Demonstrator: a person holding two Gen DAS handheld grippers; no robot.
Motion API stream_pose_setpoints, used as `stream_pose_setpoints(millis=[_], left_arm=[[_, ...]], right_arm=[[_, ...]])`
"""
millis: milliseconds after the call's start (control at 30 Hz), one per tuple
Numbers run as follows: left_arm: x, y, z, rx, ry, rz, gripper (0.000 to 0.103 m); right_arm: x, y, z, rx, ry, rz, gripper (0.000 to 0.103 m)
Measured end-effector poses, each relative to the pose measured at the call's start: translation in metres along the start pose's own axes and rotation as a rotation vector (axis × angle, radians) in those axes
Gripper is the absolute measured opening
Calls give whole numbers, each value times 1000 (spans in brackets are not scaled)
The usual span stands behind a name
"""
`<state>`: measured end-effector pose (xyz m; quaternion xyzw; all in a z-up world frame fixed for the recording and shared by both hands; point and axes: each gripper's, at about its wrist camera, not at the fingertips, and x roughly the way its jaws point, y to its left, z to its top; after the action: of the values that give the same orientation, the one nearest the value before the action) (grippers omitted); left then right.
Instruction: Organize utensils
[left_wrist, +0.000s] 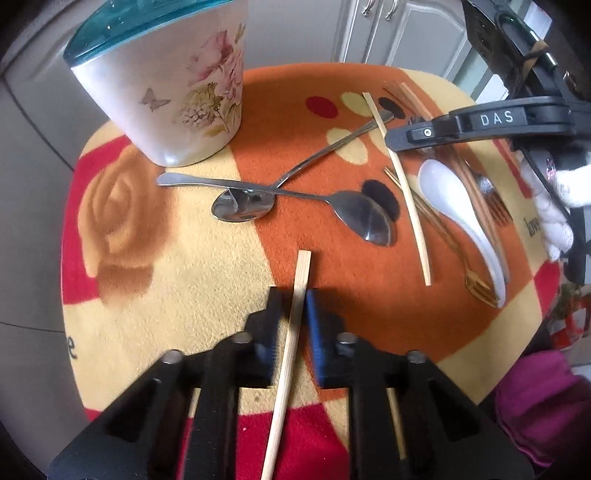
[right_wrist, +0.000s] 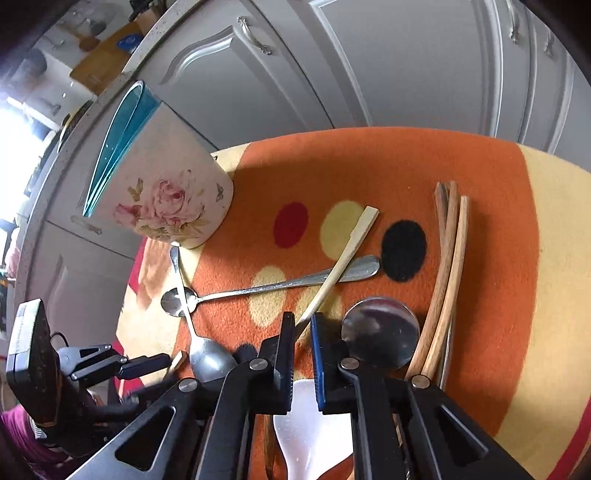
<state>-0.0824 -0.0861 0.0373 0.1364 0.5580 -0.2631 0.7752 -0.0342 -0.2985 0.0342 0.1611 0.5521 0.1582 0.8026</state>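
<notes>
A: How much room is there on the surface (left_wrist: 207, 258)?

B: In the left wrist view the patterned mat runs to a rounded edge at the left and top of the frame. The flowered holder (left_wrist: 166, 81) stands in the upper left corner near that edge. The stretch of yellow mat at lower left is bare; the utensils crowd the centre and right.

A: And the left claw (left_wrist: 295, 325)?

B: It is clenched on a pale chopstick (left_wrist: 291, 350), which runs up between the pads and sticks out past the tips. Two steel spoons (left_wrist: 243, 203) lie crossed just above it.

A: The right one?

B: The right claw (right_wrist: 303, 354) has its jaws drawn nearly together. A second pale chopstick (right_wrist: 340, 262) slants from its tips toward the upper right, over a steel spoon handle; whether the pads grip it cannot be told. Brown chopsticks (right_wrist: 443, 280) lie to the right, and a white spoon (right_wrist: 306, 424) sits beneath the claw.
</notes>
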Motion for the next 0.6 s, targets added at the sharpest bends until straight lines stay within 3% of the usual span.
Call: stream_pose_setpoints(millis=[100, 167, 333, 467, 600], left_arm=[[-1, 6, 1, -41, 11, -21, 6], [-2, 8, -1, -56, 8, -28, 6], [-4, 12, -3, -106, 7, -46, 6], [-7, 17, -6, -131, -3, -56, 5], [-20, 27, -8, -193, -28, -101, 5]], right_arm=[[-2, 4, 4, -30, 15, -73, 9], [1, 5, 6, -36, 36, -92, 20], [12, 10, 18, -46, 38, -112, 21], [15, 21, 15, -136, 36, -165, 12], [-2, 17, 4, -136, 11, -146, 3]])
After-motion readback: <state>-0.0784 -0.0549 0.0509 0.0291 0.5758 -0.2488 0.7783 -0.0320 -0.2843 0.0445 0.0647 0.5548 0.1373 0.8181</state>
